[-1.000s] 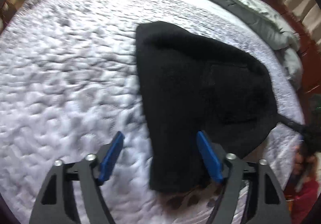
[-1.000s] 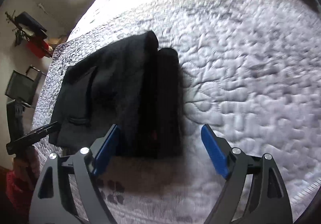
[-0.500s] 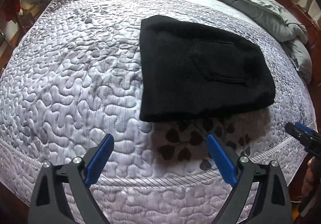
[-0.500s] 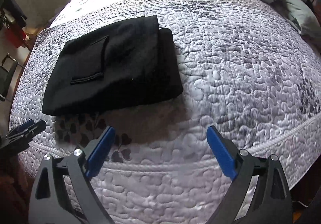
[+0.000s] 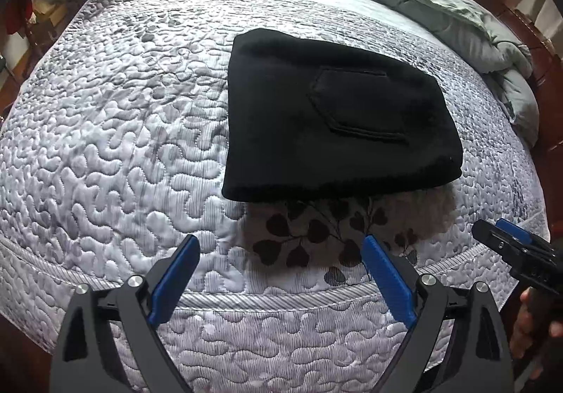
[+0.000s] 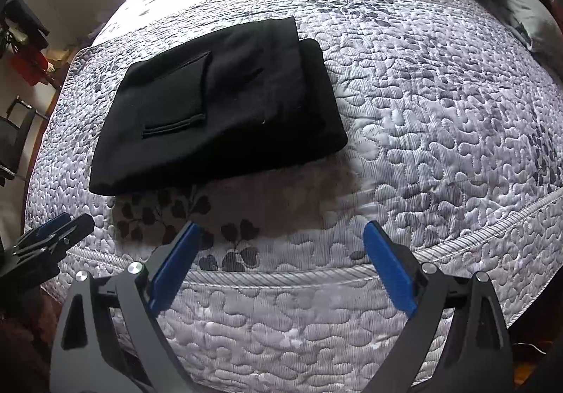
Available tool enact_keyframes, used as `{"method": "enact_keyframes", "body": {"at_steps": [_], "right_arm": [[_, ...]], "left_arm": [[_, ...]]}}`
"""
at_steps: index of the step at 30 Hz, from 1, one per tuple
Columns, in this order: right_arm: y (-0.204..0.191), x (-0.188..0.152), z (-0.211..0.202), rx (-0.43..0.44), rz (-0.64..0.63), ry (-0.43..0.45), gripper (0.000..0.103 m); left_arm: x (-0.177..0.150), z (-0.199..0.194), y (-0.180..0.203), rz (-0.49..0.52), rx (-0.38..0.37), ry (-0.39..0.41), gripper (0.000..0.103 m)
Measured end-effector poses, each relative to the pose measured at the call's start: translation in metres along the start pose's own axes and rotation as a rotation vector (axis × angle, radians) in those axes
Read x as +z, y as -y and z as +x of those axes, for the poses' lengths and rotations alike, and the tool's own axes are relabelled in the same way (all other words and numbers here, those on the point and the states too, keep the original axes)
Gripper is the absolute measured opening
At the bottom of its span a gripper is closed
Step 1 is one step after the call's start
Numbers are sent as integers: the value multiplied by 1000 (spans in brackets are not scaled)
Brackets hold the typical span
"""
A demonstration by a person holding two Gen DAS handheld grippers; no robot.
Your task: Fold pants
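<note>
Left wrist view | pants (image 5: 334, 125) lie folded into a compact black stack on the bed (image 5: 105, 153) | left gripper (image 5: 281, 278) and right gripper (image 6: 281, 269) near the bed's front edge, apart from the pants, jaws spread, holding nothing | step: folding looks finished | next: likely none beyond checking the stack's edges.

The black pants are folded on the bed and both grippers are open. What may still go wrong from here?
1. The folded pants lie near the front edge of the quilt; a bump from the left gripper or right gripper might push them toward that edge.
2. In the right wrist view, a lower layer sticks out at the right side of the fold, so lifting the stack may let it fall open.
</note>
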State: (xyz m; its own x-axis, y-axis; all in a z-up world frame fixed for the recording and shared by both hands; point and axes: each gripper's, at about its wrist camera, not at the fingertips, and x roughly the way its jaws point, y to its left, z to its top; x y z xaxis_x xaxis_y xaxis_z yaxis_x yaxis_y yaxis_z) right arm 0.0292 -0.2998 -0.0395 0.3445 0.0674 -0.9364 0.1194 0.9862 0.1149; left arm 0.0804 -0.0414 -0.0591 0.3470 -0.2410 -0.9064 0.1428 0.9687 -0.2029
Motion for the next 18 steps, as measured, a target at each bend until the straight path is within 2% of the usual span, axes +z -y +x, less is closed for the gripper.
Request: {"method": "enact_keyframes", "body": {"at_steps": [13,18], "right_arm": [[-14,9,-6,-98,-68,37,95],[-21,13,-5,-94,-82,40,95]], "left_arm": [[6,-12,4,31,38,41,95],[8,-13,5,42,47,49,95]]}}
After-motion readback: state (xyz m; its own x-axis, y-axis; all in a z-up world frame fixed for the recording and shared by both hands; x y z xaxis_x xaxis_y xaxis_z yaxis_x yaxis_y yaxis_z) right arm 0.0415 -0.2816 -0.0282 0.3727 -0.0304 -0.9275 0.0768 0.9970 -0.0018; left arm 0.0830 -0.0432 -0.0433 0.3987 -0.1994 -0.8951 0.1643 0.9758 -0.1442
